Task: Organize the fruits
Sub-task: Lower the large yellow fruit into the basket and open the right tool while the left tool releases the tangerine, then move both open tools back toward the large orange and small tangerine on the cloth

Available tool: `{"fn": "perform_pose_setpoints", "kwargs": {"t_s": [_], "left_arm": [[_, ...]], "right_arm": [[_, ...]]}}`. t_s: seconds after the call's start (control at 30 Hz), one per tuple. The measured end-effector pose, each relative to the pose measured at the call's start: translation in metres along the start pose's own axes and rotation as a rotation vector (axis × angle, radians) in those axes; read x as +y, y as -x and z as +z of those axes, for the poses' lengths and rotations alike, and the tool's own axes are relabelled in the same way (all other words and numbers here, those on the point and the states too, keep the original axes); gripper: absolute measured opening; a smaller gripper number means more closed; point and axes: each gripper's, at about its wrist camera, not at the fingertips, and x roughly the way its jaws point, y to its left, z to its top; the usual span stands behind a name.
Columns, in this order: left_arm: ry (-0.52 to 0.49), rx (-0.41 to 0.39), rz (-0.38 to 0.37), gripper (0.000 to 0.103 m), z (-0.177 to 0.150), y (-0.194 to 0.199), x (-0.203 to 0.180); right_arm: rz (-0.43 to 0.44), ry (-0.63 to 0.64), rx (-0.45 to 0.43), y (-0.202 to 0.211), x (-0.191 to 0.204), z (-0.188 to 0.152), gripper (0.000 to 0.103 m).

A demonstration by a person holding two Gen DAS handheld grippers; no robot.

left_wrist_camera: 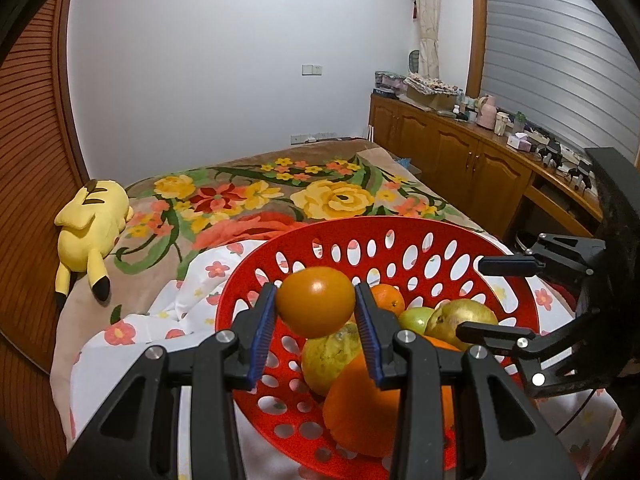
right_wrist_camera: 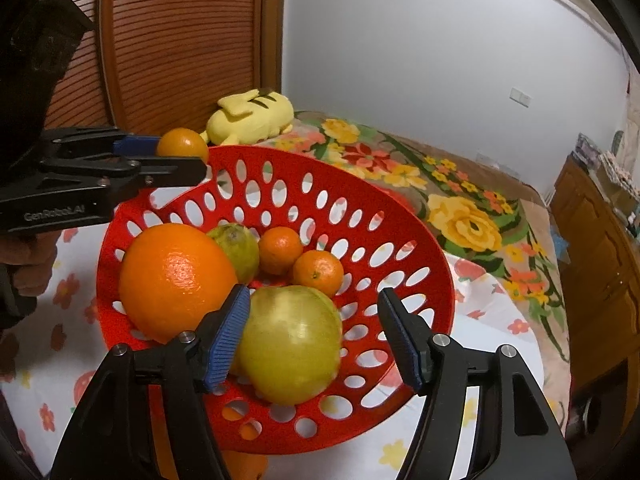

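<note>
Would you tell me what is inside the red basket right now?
Inside the red basket: a large orange, a green-yellow fruit, two mandarins, another greenish fruit. Anything beneath them is hidden.

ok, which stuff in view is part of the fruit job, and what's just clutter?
Job:
red basket
small orange in left gripper
big orange
yellow-green fruit
two mandarins
right gripper

Clutter:
yellow plush toy
floral blanket
cabinet items
</note>
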Motion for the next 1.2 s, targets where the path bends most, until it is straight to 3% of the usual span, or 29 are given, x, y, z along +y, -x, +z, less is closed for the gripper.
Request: {"fn": "perform_pose_setpoints", "kwargs": {"t_s": [0.57, 0.73, 1.2], "left_arm": [[0.003, -0.023, -0.006, 0.038, 0.001, 0.008, -0.005], [0.008, -0.046, -0.02, 0.048, -0.006, 0.028, -0.009], [-0.024, -0.111, -0.048, 0.059, -0.03, 0.094, -0.041]], "right_arm": [[-0.004, -0.028, -0.044, 0.021, -0.001, -0.005, 0.068], [-0.01, -0.05, -0.068, 0.039, -0.001, -0.009, 0.068], [-0.031, -0.104, -0.12, 0.097, 0.016, -0.042, 0.068]]}}
